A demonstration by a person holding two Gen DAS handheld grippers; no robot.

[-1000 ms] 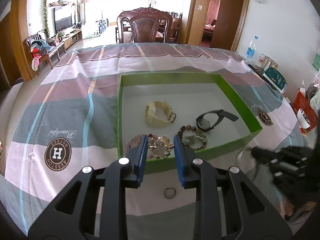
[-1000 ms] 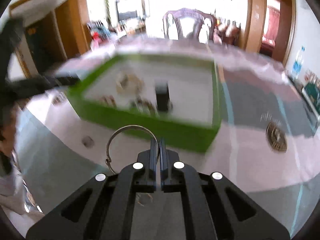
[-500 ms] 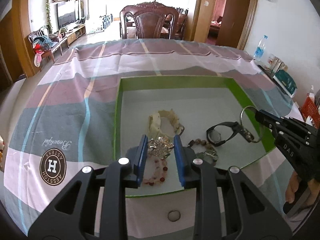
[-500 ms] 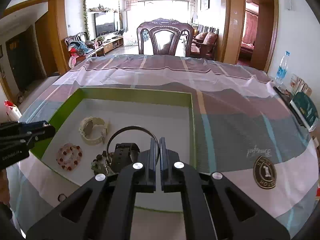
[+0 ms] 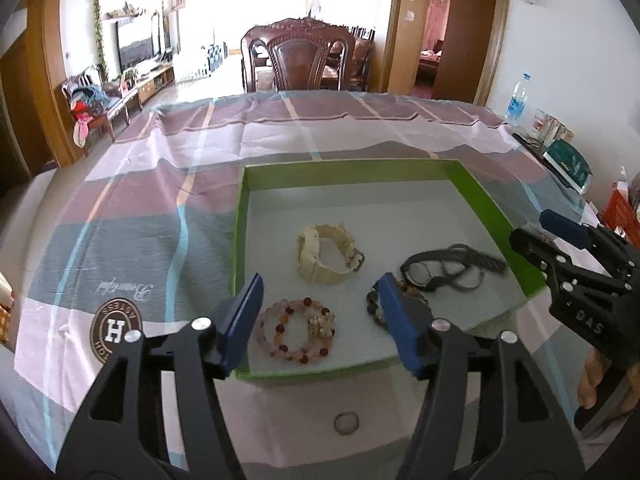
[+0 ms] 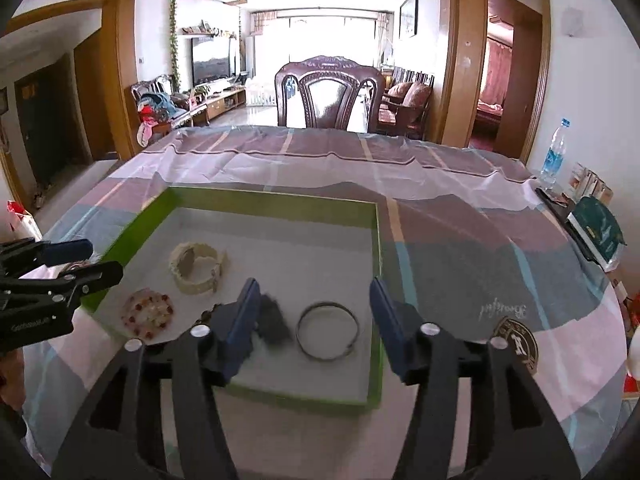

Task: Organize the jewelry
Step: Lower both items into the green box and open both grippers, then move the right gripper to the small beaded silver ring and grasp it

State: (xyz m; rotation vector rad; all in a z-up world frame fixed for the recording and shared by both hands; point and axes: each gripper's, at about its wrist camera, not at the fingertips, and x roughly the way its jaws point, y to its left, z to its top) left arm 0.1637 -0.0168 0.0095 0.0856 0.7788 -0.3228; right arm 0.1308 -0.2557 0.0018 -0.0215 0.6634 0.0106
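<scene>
A green tray with a white floor sits on the checked tablecloth. In it lie a cream watch, a pink bead bracelet, a black watch, a dark bead bracelet and a silver bangle. A small ring lies on the cloth in front of the tray. My left gripper is open above the pink bracelet. My right gripper is open above the bangle, empty; it shows in the left view.
A dark wooden chair stands at the table's far side. A water bottle, a green book and packets lie at the right edge. A red basket is at far right.
Both grippers have opened. The left let go of the pink bead bracelet and the right let go of the silver bangle; both now lie in the tray.
</scene>
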